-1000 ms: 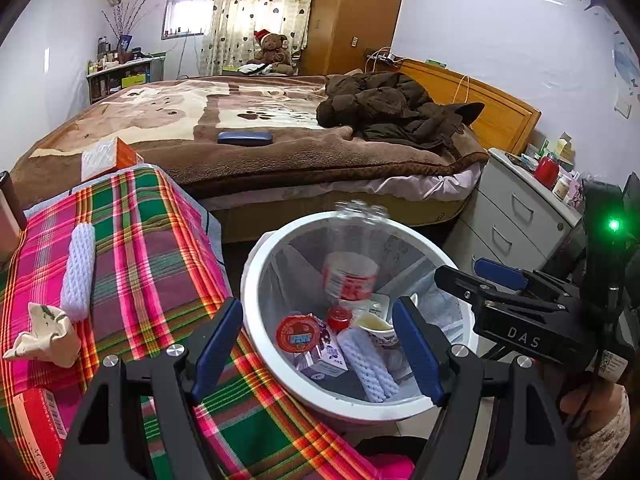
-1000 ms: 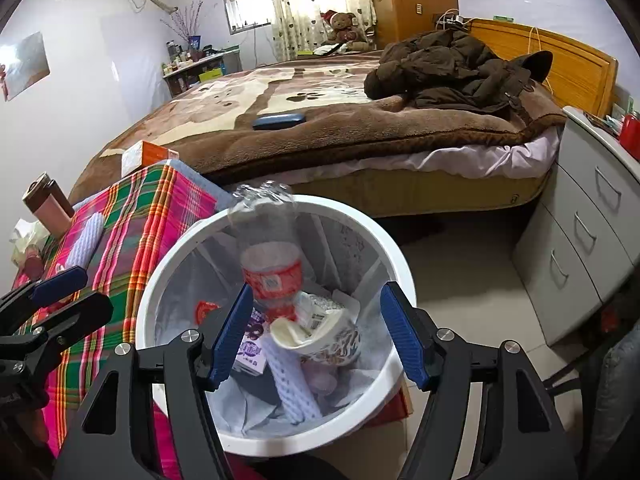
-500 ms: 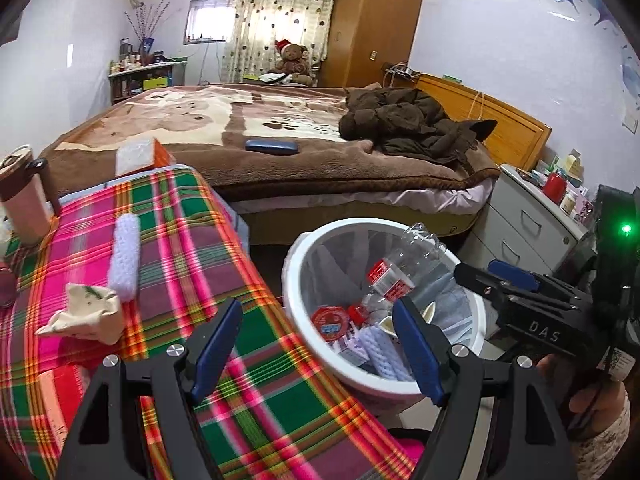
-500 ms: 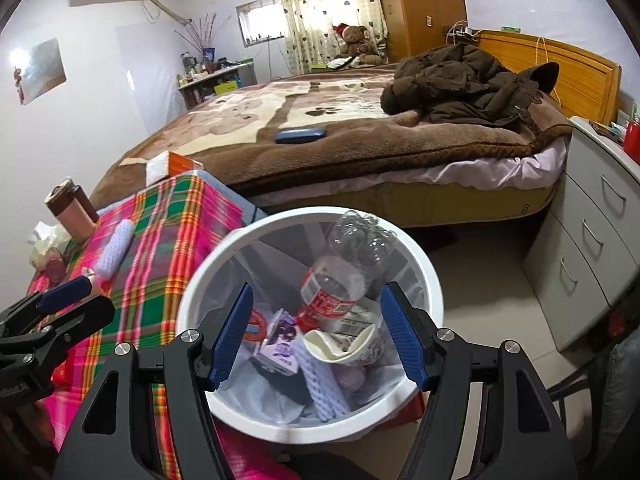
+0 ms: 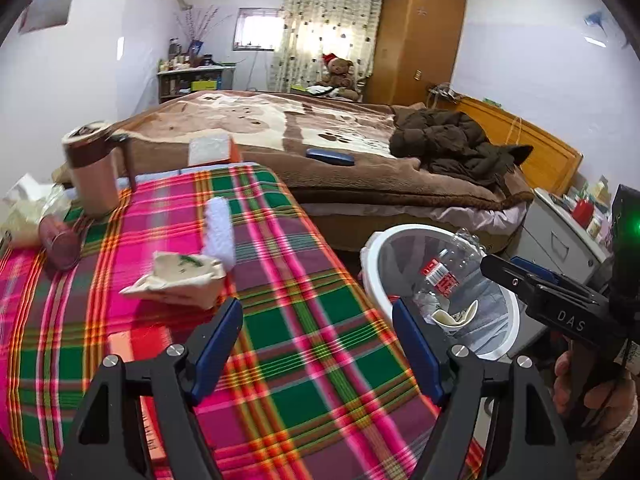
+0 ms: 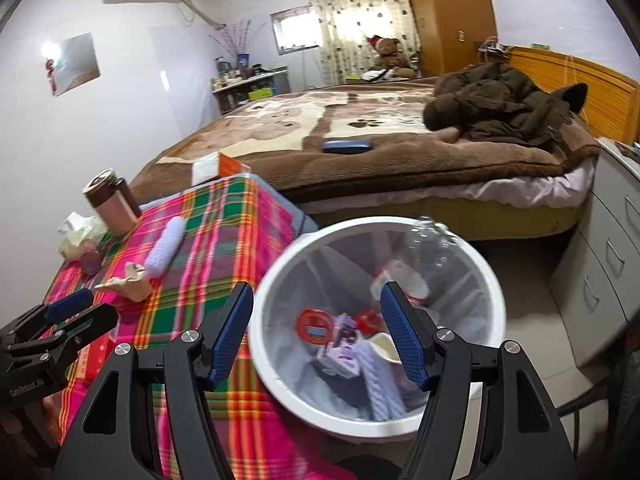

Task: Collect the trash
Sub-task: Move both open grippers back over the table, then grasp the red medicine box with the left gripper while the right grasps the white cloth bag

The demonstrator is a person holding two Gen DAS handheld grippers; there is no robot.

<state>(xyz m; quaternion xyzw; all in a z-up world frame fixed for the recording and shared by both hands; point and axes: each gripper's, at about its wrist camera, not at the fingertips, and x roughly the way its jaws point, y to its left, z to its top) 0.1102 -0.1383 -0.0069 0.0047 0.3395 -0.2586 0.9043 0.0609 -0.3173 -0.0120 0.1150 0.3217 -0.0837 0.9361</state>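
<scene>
The left gripper (image 5: 318, 344), black-framed with blue pads, points forward and downward, its jaws standing apart with nothing between them. The right gripper (image 6: 316, 338), of the same build, is tilted downward likewise, jaws apart and empty; a hand (image 5: 576, 380) grasps its handle.

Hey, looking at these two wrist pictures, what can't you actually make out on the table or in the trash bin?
- Red box, left wrist view: the left claw hides most of it; its print is blurred.
- Trash bin, right wrist view: motion blur smears the item labels, and the right claw covers part of the contents.
- Bin floor, left wrist view: hidden by its near wall.
- Tissue pack, left wrist view: cut off by the lens edge.
</scene>
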